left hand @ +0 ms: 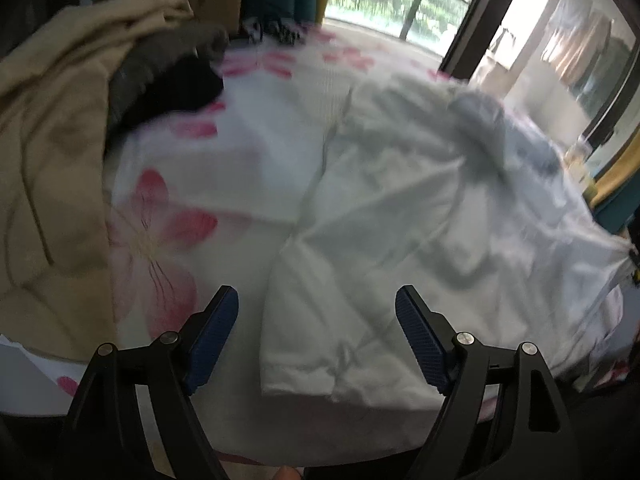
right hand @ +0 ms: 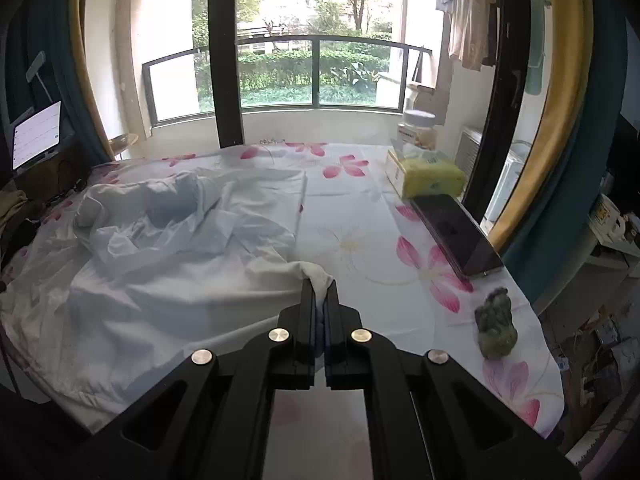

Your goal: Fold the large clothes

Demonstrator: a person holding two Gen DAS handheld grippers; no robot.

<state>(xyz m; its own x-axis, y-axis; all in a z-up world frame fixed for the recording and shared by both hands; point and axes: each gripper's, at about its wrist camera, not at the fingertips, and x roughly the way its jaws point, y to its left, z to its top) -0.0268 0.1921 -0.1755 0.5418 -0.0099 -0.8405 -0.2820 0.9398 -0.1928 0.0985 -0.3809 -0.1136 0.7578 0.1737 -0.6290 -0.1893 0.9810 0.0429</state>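
A large white garment (right hand: 168, 264) lies crumpled on the flowered sheet (right hand: 360, 216), its collar bunched at the far left. My right gripper (right hand: 319, 284) is shut on a pinched fold of the garment's right edge. In the left wrist view the same white garment (left hand: 380, 208) spreads across the sheet (left hand: 240, 152), blurred by motion. My left gripper (left hand: 317, 308) is open and empty, its blue pads (left hand: 214, 340) just above the garment's near hem.
A beige garment (left hand: 52, 152) and dark clothes (left hand: 168, 80) are piled at the left. A yellow tissue box (right hand: 428, 176), a dark tablet (right hand: 456, 232) and a small green figurine (right hand: 495, 328) sit along the right edge. Windows stand behind.
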